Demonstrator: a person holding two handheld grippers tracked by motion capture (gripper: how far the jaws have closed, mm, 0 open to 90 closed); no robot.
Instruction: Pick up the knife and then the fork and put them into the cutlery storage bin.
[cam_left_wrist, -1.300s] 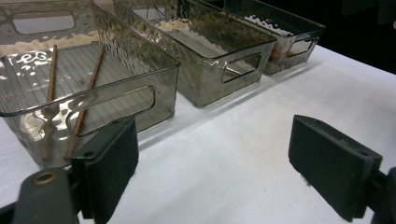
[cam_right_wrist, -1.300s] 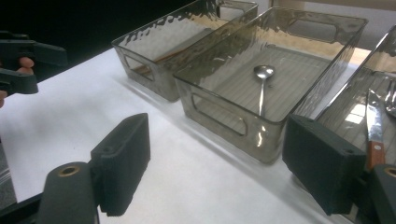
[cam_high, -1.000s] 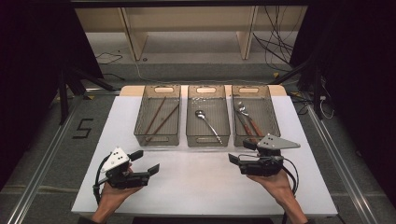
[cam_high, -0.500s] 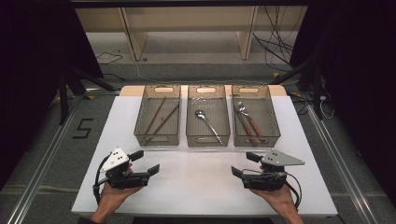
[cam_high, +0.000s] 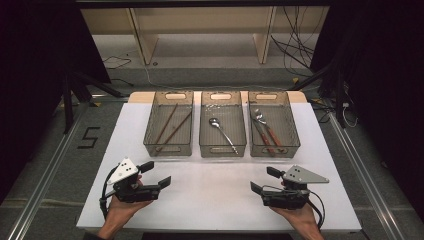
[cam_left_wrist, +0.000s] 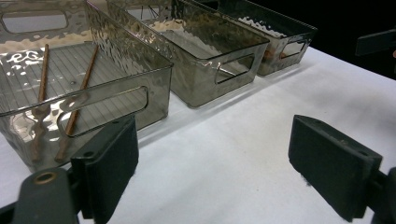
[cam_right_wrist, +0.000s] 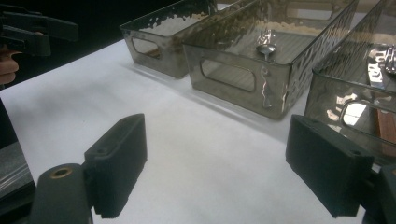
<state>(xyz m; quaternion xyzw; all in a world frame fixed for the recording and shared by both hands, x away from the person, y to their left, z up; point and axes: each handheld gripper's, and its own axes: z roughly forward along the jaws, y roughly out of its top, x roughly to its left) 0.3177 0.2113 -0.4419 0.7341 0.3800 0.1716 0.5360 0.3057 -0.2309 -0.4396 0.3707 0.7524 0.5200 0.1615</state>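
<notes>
1. Both grippers sit low over the near part of the table: the left gripper (cam_high: 155, 173) near the left corner, the right gripper (cam_high: 262, 181) near the right one. Each has its jaws spread wide with nothing between them, as the left gripper view and right gripper view show bare white surface in the gap.
2. White and plain, the table (cam_high: 210, 195) stands on a grey floor with dark curtains at both sides and a pale wooden shelf frame (cam_high: 200, 30) beyond the far edge; cables lie on the floor there.
3. Three clear smoky bins stand side by side along the far half of the table, just beside one another.
4. Far from the left gripper, the left bin (cam_high: 169, 122) holds two chopsticks (cam_high: 172, 129), lying lengthwise and slightly slanted.
5. The middle bin (cam_high: 222, 122) holds a spoon (cam_high: 222, 134), bowl toward the far end.
6. Far from the right gripper, the right bin (cam_high: 273, 122) holds cutlery with reddish-brown handles (cam_high: 267, 135).
7. Between the grippers and the bins' near walls lies an open strip of table, and a wide bare stretch separates the two grippers. Each hand sits close to the near edge.
</notes>
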